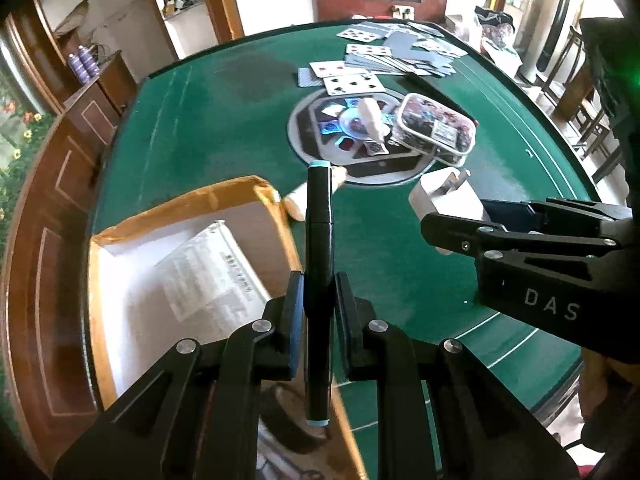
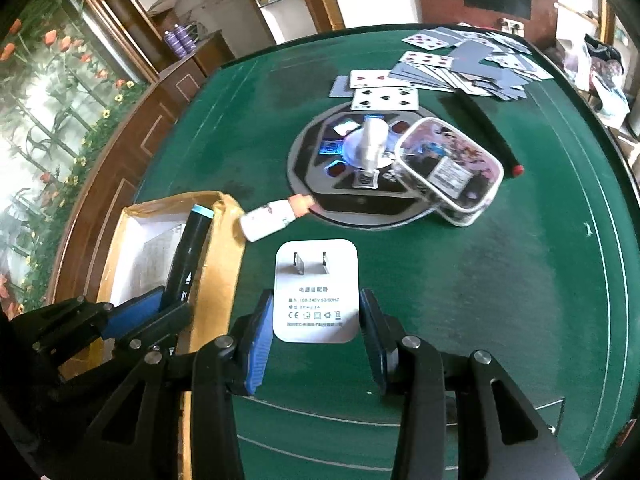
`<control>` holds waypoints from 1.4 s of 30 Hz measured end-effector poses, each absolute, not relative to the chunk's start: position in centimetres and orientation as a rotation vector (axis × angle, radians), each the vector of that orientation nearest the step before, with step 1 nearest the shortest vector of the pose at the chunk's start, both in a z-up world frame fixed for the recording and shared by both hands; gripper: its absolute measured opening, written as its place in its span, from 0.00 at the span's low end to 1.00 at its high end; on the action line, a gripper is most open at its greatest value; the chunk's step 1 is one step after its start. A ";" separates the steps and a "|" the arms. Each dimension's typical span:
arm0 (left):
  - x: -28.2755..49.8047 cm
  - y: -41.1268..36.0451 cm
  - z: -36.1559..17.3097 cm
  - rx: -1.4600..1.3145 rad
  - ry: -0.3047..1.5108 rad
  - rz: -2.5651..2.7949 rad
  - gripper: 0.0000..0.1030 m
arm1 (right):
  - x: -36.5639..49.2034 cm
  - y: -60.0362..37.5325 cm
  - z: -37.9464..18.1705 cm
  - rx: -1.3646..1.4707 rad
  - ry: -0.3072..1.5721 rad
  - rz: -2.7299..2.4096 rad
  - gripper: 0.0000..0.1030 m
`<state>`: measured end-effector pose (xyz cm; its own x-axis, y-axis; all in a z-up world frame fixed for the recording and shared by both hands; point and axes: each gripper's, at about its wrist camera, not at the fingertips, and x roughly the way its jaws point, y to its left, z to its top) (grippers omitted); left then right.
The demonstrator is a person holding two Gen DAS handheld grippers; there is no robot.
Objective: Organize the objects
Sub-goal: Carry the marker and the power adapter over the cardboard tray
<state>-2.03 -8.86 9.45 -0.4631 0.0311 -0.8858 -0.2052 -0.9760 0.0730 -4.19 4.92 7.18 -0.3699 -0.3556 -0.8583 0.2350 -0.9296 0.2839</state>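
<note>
Left claw (image 1: 319, 312) clamps a black marker (image 1: 319, 240) over the cardboard box (image 1: 192, 208); right claw (image 2: 316, 328), beside the box, grips a white charger (image 2: 316, 292). Next, likely: drop both inside.

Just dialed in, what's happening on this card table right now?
Tidying is under way, and both grippers are loaded. The left gripper is shut on a black marker with light blue ends, held over the edge of the open cardboard box. The right gripper holds a white power adapter above the green table. A small bottle, a clear pouch and scattered playing cards lie on the table.
</note>
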 end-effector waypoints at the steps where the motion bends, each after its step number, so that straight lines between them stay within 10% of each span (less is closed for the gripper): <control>1: -2.0 -9.2 9.6 -1.542 0.255 2.570 0.14 | -4.2 4.5 7.3 1.500 -0.157 -2.330 0.40; 42: 0.4 -30.4 6.9 -1.796 -0.364 2.476 0.14 | -1.8 -4.9 8.3 1.443 -0.045 -2.200 0.40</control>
<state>0.44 -30.39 6.94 -0.3190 0.1869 -0.9291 0.0882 -0.9703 -0.2255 -1.79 -4.91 8.30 -0.3097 -0.4259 -0.8501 0.3906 -0.8721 0.2946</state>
